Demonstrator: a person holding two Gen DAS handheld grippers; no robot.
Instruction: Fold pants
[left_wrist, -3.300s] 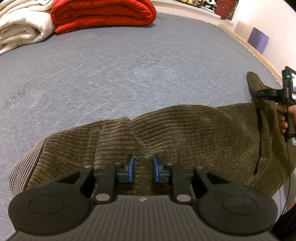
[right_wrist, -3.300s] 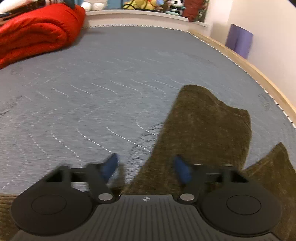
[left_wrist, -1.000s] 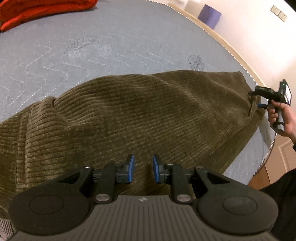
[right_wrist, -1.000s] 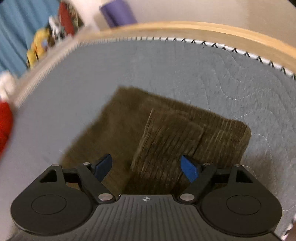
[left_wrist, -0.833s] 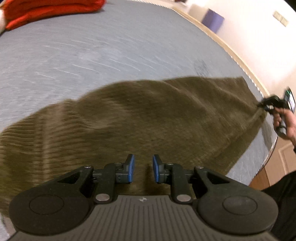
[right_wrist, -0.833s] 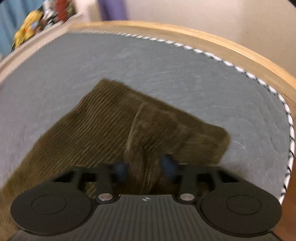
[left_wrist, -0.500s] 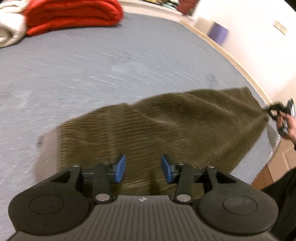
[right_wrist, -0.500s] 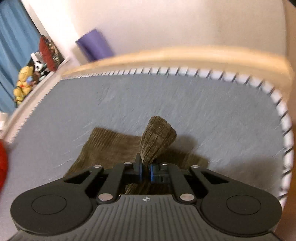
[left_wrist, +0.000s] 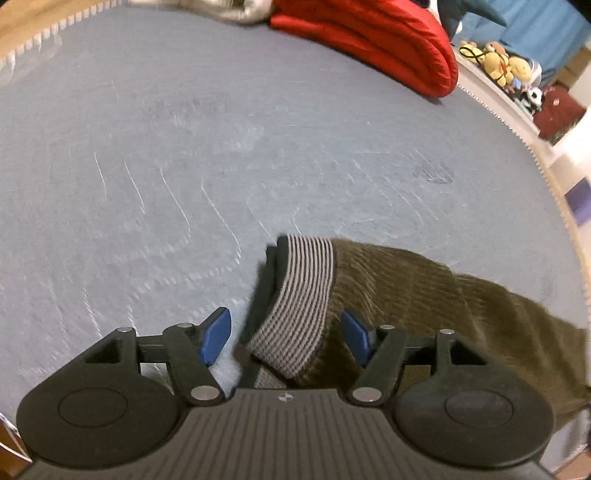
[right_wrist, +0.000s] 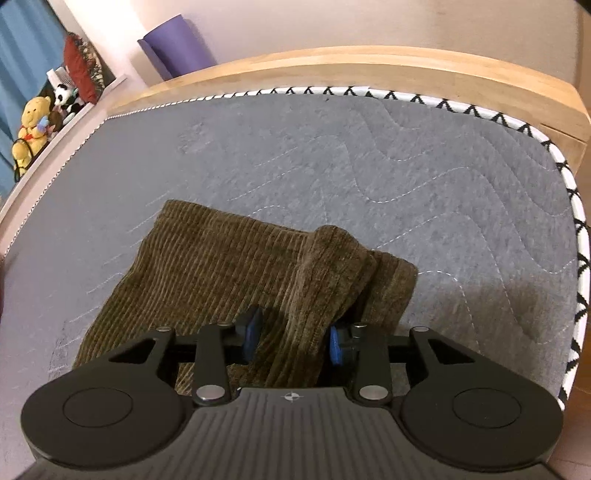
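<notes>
Left wrist view is filled mostly by the grey quilted mattress (left_wrist: 184, 166), on which the olive corduroy pants (left_wrist: 443, 295) are spread from the centre toward 4 o'clock. A folded red blanket (left_wrist: 388, 33) is seen at 1 o'clock on the far side of the mattress, with a pale bundle (left_wrist: 229, 9) just beside it at 12 o'clock and soft toys (left_wrist: 498, 64) on a ledge past the mattress edge at 2 o'clock. The left gripper (left_wrist: 284, 334) is pointed steeply down at the striped waistband (left_wrist: 299, 299), which is turned up between the blue pads; the jaws are opening, and neither pad is seen pressing on the cloth.

In the right wrist view the mattress (right_wrist: 406, 147) is bounded from 10 to 3 o'clock by a wooden bed frame (right_wrist: 369, 62), and a purple roll (right_wrist: 177, 44) is stood against the wall at 11 o'clock. The leg end of the pants (right_wrist: 207, 266) is laid at the centre, well inside the mattress edge. The right gripper (right_wrist: 293, 338) is angled downward over it, a raised ridge of corduroy (right_wrist: 325, 280) being stood between its pads; the jaws are opening and a gap is visible at the left pad, while contact at the right pad cannot be told
</notes>
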